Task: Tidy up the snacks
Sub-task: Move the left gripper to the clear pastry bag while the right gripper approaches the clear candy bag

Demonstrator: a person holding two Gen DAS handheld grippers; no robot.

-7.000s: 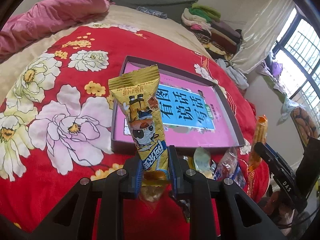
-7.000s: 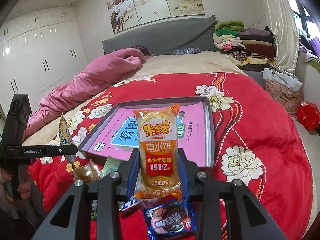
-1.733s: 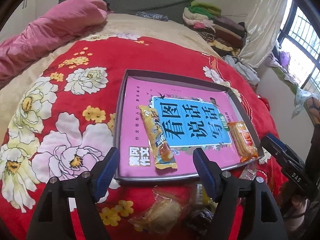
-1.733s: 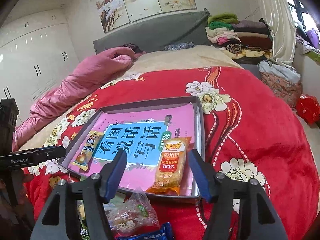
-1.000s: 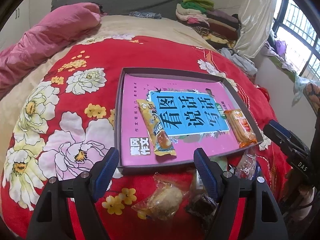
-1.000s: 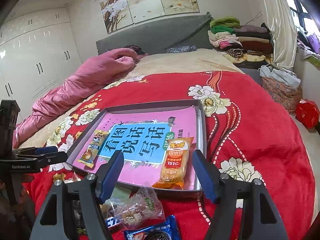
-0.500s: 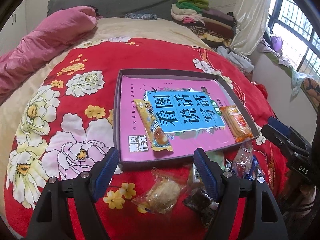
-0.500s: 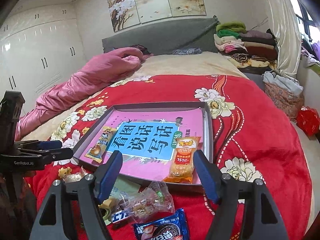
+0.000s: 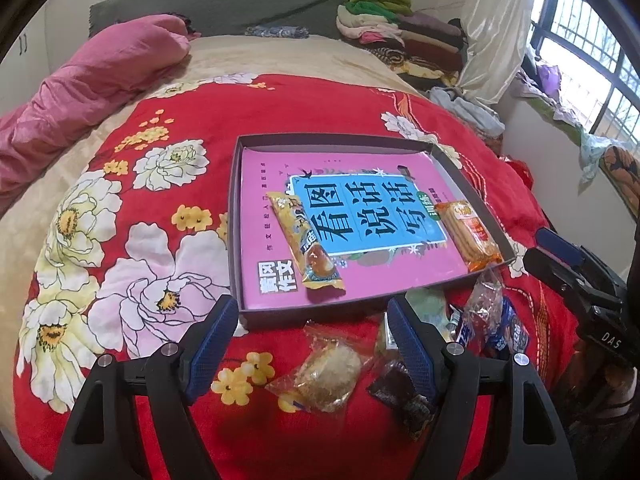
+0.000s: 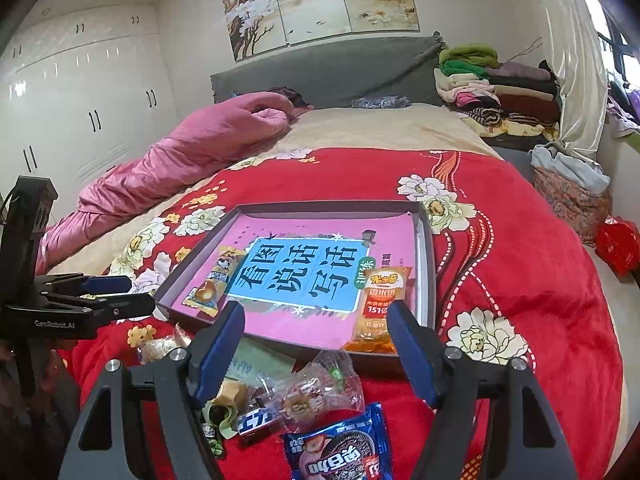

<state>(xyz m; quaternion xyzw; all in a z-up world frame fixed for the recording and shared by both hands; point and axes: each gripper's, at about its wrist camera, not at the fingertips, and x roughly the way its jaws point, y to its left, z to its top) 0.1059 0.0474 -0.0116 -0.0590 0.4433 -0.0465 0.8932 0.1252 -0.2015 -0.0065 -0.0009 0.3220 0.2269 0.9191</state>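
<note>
Snacks in crinkly wrappers sit two in the shallow grey box [image 9: 234, 216]: yellow packet [image 9: 304, 246] left, orange rice-cracker pack [image 9: 470, 234] right. Loose ones [image 9: 328, 372] lie nearer on the plush red floral blanket [image 9: 132, 248]. Left gripper [image 9: 310, 344] and right gripper [image 10: 316, 344] gape wide, empty.

Bedroom: bed [image 10: 520, 240] under red floral blanket [image 9: 120, 240], pink quilt [image 10: 192, 152], grey headboard [image 10: 328, 68]. White wardrobes [image 10: 80, 100], painted wall panels [image 10: 320, 0]. Barred window [image 9: 592, 48], folded clothes [image 10: 492, 88].
</note>
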